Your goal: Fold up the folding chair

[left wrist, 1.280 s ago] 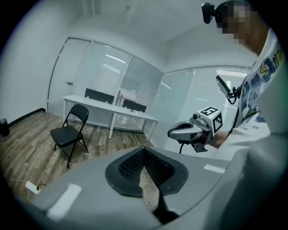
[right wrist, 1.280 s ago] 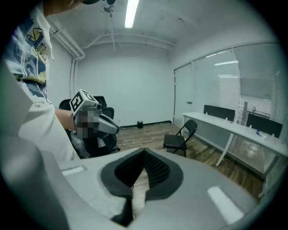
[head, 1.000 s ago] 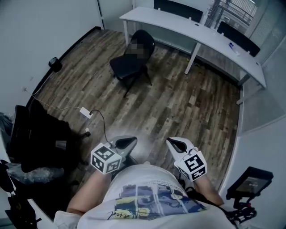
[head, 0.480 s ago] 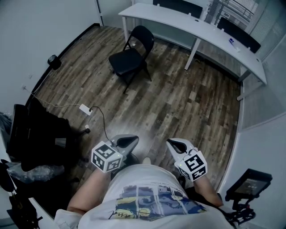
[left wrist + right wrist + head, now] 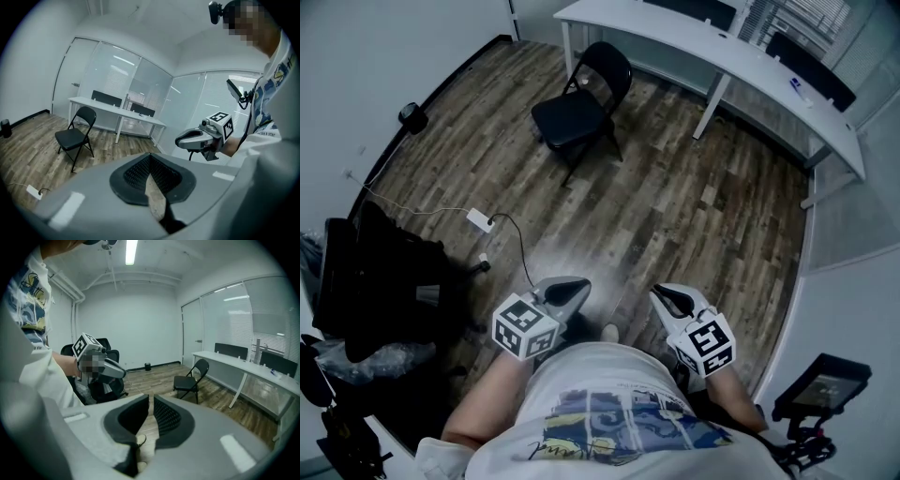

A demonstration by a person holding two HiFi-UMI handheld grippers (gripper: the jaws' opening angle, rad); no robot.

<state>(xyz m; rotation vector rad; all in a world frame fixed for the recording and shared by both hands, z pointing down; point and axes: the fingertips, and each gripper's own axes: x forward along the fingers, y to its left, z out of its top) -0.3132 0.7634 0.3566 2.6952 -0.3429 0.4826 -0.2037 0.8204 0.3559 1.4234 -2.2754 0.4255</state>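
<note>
Our left gripper (image 5: 572, 289) is clenched on nothing. Our right gripper (image 5: 666, 300) is opening its jaws, a thin gap with nothing in it. Both hang close to our body at the near end of the room. The folding chair (image 5: 577, 117) stands unfolded well apart, far and left, near the white desk (image 5: 703, 45). We judge folding not yet begun: next we must approach the chair and take hold of its seat and backrest.

We hold both grippers low before us: the left gripper (image 5: 573, 286) with its jaws together, the right gripper (image 5: 663, 296) with its jaws opening and empty. Well ahead, the black folding chair (image 5: 579, 111) stands unfolded on the wood floor (image 5: 694, 216), near the long white desk (image 5: 675, 33).
</note>
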